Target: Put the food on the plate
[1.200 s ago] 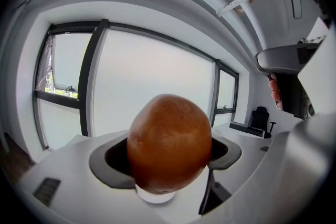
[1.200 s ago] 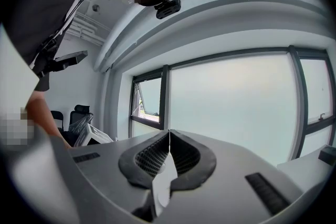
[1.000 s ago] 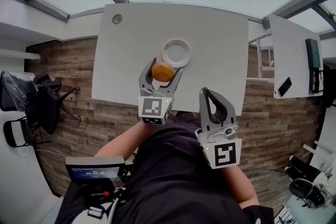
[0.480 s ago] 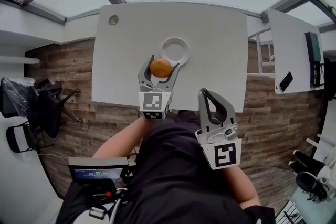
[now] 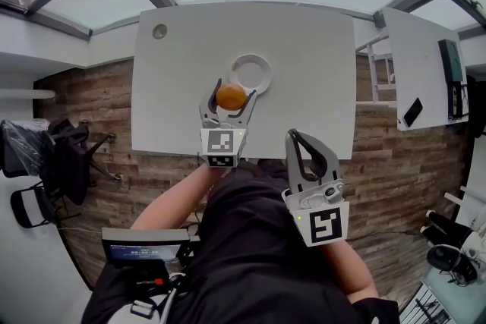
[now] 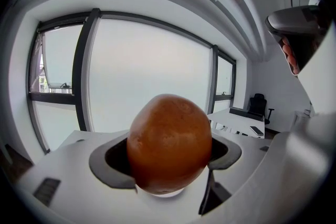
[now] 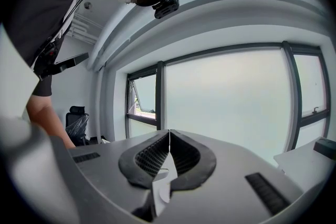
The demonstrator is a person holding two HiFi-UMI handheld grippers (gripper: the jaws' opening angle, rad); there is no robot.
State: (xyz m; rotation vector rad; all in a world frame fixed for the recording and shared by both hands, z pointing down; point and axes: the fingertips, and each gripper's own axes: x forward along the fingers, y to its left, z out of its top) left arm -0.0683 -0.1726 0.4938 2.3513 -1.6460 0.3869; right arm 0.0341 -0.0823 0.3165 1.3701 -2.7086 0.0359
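Observation:
A round orange fruit (image 5: 231, 96) is held between the jaws of my left gripper (image 5: 231, 95), just on the near side of the white plate (image 5: 251, 73) on the white table (image 5: 304, 72). In the left gripper view the orange fruit (image 6: 169, 143) fills the middle, clamped from both sides. My right gripper (image 5: 300, 139) is shut and empty, held close to my body past the table's near edge; in its own view the right gripper (image 7: 169, 136) has its jaw tips touching.
A round grommet (image 5: 159, 31) sits in the table's far left corner. A second white desk (image 5: 414, 64) with a phone and a dark device stands to the right. Office chairs (image 5: 45, 155) stand on the wood floor at left.
My left gripper with the orange has drawn slightly toward the plate's near edge and a little left in the picture. The right gripper has barely moved.

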